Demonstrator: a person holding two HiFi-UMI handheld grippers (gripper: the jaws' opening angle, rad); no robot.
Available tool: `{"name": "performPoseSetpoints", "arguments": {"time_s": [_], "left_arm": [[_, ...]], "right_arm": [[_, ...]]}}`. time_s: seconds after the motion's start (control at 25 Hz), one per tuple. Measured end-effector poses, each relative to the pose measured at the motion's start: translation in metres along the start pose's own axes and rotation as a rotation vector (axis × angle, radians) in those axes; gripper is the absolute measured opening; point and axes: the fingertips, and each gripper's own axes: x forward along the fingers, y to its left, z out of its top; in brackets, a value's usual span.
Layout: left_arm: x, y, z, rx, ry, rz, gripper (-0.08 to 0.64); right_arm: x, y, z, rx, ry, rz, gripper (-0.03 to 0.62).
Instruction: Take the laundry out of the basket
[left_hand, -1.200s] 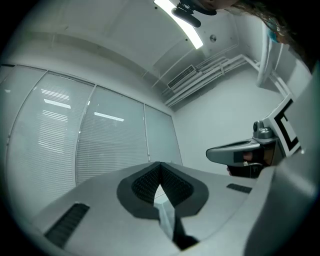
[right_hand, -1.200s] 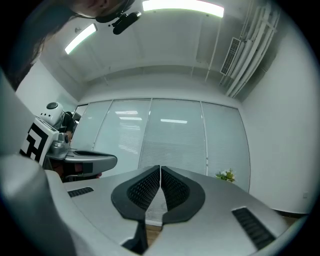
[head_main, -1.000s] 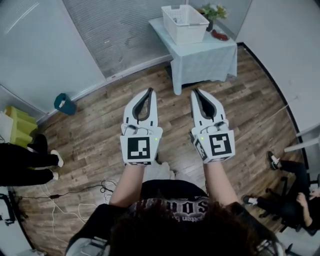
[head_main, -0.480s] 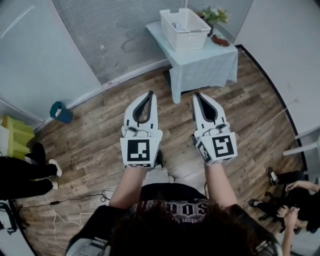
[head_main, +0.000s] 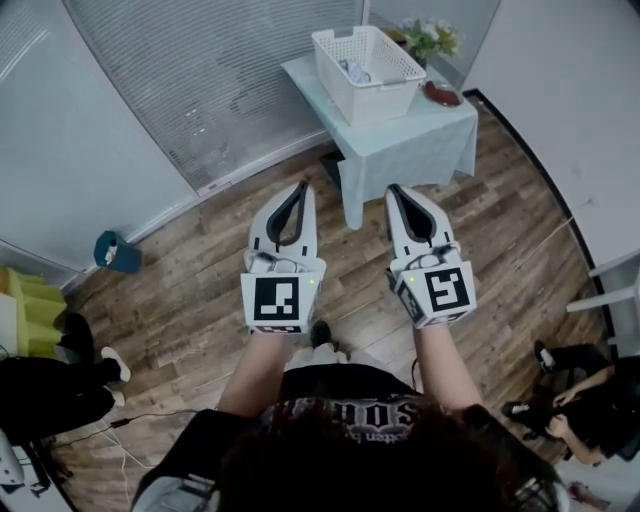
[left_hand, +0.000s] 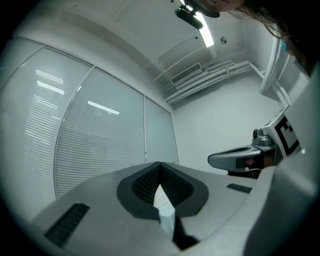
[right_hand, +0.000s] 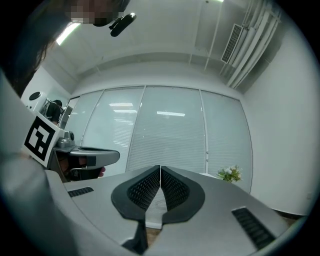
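well apart from basket (head_main: 378, 98) and laundry (head_main: 352, 70), left gripper (head_main: 302, 184) and right gripper (head_main: 392, 188) jaws are pressed together, empty.

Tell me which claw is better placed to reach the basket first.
Right, narrowly. The right claw sits more in line with the basket than the left claw. Both are shut, empty, and well short of it.

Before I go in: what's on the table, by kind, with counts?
Basket: 1
Flowers: 1 bunch
Red dish: 1
Total: 3
Some laundry shows inside the basket, too small to count the pieces.
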Motion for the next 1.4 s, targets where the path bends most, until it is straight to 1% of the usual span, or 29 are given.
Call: {"name": "performPoseSetpoints", "arguments": {"time_s": [0.16,0.32,0.44,0.72,0.8,0.92,1.12,1.4], "left_arm": [[0.028,0.025,-0.001,0.016,-0.01,-0.014,-0.003],[0.047,0.043,-0.003,0.021,-0.01,-0.029,-0.003],[0.059,0.052,-0.007,0.024,-0.019,-0.029,-0.003],[0.079,0.072,-0.021,-0.002,0.001,-0.011,-0.003],[0.09,0.074,-0.022,-0.007,-0.007,-0.012,-0.003],[0.108,0.076,-0.028,-0.003,0.014,-0.024,-0.003],[0.144,0.086,-0.038,-0.005,0.021,-0.012,-0.003],[0.211,0.096,-0.049,0.021,0.019,-0.005,-0.003]], "right_arm": [[0.034,-0.014,-0.007,0.017,0.021,-0.034,0.029],[0.062,-0.021,-0.008,0.025,0.013,-0.05,0.029],[0.076,-0.028,-0.009,0.022,0.01,-0.057,0.029],[0.099,-0.043,-0.02,0.023,0.019,-0.073,0.029],[0.108,-0.051,-0.022,0.025,0.022,-0.078,0.029],[0.122,-0.062,-0.028,0.025,0.031,-0.085,0.029],[0.153,-0.085,-0.037,0.03,0.028,-0.078,0.029],[0.205,-0.127,-0.056,0.037,0.033,-0.048,0.029]]}}
